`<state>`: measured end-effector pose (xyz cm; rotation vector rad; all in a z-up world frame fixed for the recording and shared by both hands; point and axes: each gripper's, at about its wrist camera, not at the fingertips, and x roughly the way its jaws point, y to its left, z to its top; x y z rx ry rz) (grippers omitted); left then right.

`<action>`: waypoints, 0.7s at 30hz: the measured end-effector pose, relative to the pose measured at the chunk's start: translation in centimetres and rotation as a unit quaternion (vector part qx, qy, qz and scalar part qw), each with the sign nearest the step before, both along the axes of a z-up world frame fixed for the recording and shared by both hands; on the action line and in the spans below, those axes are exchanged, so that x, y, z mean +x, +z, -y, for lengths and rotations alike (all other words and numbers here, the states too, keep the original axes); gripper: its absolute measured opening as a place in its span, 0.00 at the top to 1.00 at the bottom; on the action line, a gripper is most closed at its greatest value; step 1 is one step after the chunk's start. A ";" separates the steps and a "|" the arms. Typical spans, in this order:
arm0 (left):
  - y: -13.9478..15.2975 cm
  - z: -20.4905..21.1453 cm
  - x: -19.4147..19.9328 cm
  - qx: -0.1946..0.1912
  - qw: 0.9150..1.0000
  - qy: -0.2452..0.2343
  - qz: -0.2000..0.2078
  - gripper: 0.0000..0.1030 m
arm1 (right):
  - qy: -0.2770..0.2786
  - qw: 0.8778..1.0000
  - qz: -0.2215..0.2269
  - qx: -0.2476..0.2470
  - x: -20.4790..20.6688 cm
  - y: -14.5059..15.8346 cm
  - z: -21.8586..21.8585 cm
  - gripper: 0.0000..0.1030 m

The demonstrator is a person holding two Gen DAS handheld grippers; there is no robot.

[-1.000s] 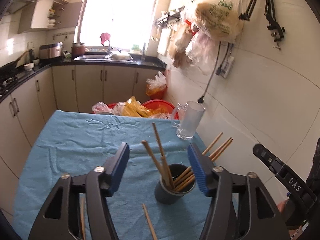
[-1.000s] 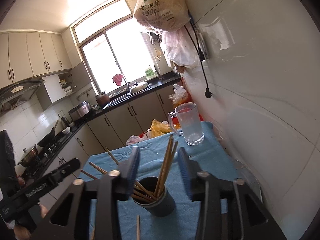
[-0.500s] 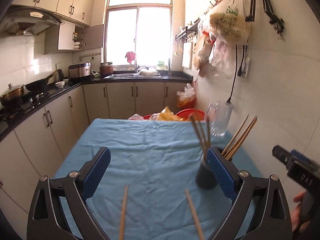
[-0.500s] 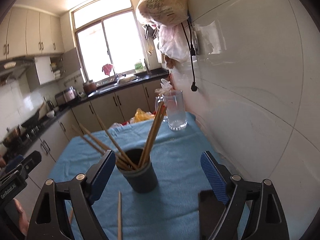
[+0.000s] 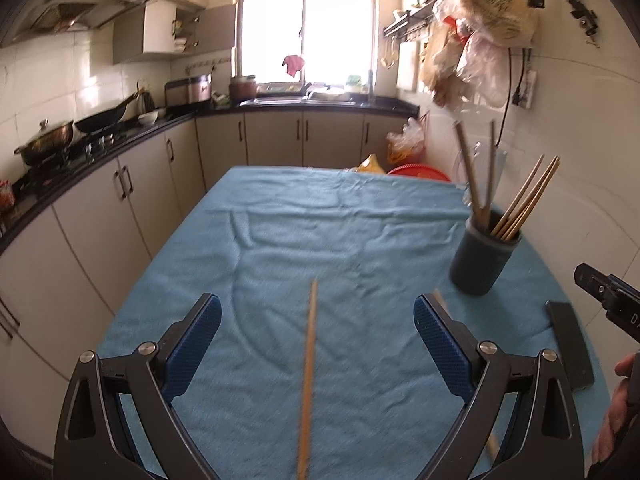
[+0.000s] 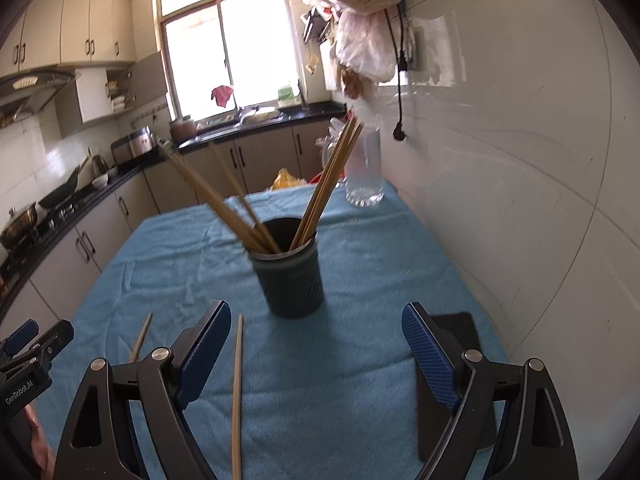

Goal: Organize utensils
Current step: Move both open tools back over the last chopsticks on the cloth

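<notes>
**Chopsticks loose on the cloth, both tools wide**

Chopsticks stand in the dark holder (image 6: 291, 268), some leaning left (image 6: 218, 204) and some leaning right (image 6: 330, 184). The holder stands on the blue cloth (image 5: 320, 220) that covers the table, near the white tiled wall.

Two more chopsticks lie flat on the cloth, on the near side of the holder. One (image 5: 308, 376) lies between the spread fingers of the left gripper (image 5: 318, 344), which touches nothing. The other (image 6: 237, 396) lies just beside the left finger of the right gripper (image 6: 316, 350) and a little inside the gap. This gripper is also spread wide and grips nothing.

A flat black pad (image 5: 568, 344) lies on the cloth near the holder, on the wall side. A glass mug (image 6: 362, 168) stands behind the holder, at the far edge of the cloth.
</notes>
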<state>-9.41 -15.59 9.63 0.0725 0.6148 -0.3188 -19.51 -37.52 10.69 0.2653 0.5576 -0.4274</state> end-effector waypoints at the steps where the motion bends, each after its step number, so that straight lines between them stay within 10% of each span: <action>1: -0.5 -0.5 0.1 0.002 1.000 0.004 -0.004 0.07 | 0.003 1.000 -0.004 0.001 0.2 -0.3 -0.2 0.12; 15: -7.2 -6.3 3.1 0.012 0.995 0.062 -0.081 0.07 | 0.046 0.997 -0.058 0.012 2.7 -3.0 -3.1 0.13; 21: -8.3 -7.7 4.0 -0.020 0.992 0.060 -0.106 0.07 | 0.084 0.987 -0.081 0.112 5.1 -4.3 -1.6 0.48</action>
